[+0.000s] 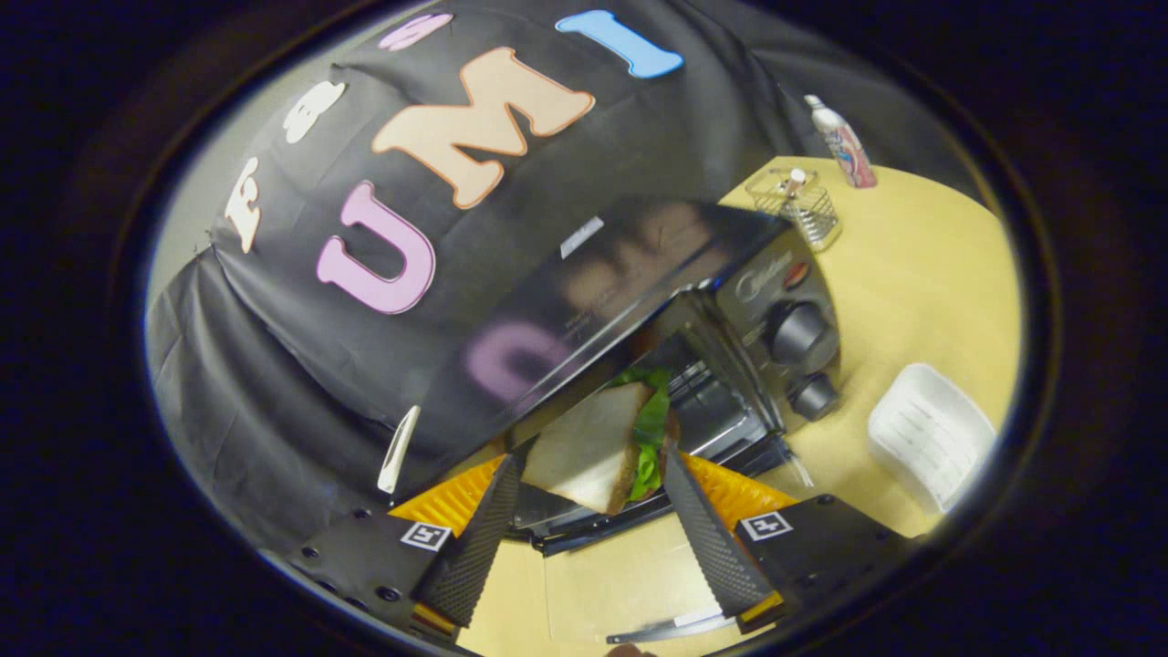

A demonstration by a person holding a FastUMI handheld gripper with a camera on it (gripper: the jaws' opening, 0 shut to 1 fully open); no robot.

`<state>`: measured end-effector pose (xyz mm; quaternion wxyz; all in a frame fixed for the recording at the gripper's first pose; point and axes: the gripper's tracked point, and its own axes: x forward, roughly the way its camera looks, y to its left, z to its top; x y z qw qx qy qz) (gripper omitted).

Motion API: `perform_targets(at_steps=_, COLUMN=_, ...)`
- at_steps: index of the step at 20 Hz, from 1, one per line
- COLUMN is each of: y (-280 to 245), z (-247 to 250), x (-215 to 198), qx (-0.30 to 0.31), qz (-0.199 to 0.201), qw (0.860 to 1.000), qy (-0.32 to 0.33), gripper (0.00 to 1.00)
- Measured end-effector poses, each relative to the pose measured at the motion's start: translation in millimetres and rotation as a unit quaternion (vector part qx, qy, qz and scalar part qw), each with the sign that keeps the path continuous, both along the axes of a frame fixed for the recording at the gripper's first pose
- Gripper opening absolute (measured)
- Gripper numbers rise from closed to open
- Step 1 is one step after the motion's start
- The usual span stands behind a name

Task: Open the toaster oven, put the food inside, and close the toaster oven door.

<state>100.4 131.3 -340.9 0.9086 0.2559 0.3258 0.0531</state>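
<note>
risks first: could clip the sandwich point(593, 447) on the top edge of the toaster oven point(639, 301) mouth, since the slice stands on edge and looks tall against the opening. could also shed the lettuce at 1 o'clock of the bread, or let the halves slide apart, if the squeeze loosens before the rack point(712, 411) takes the weight. might snag a finger on the open door point(602, 525) lying flat just ahead of the tips when pulling back, and knock the whole oven along the desk point(912, 274).

gripper point(591, 474) pinching the sandwich, one finger on each broad face, jaws part spread to its thickness. sandwich held between the fingertips and reaching beyond them, right at the oven's mouth, seemingly not yet resting on the rack; hard to tell how deep it sits.

pose: tilted steeply, rolled so the oven runs from 7 o'clock up to 2 o'clock. pointed down and forward at the opening, hovering above the door and the bare desk.

two knobs point(803, 333) at 3 o'clock of the opening. wire basket point(794, 205) and bottle point(844, 141) well beyond at 1 o'clock, white tray point(931, 433) off at 3 o'clock, all apart from the path. judged as mid-task: door open, food going in, closing not yet done.
</note>
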Motion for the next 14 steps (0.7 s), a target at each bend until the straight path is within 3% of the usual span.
perform_targets(at_steps=5, y=-40.5, z=1.6, x=-54.9, qx=-0.095, qz=0.043, qw=0.994, qy=0.034, gripper=0.99)
perform_targets(at_steps=10, y=-60.7, z=-18.0, x=-130.8, qx=-0.2, qz=0.128, qw=0.967, qy=0.091, gripper=1.0)
perform_targets(at_steps=14, y=-56.5, z=-46.8, x=-172.5, qx=-0.217, qz=0.166, qw=0.953, qy=0.134, gripper=1.0)
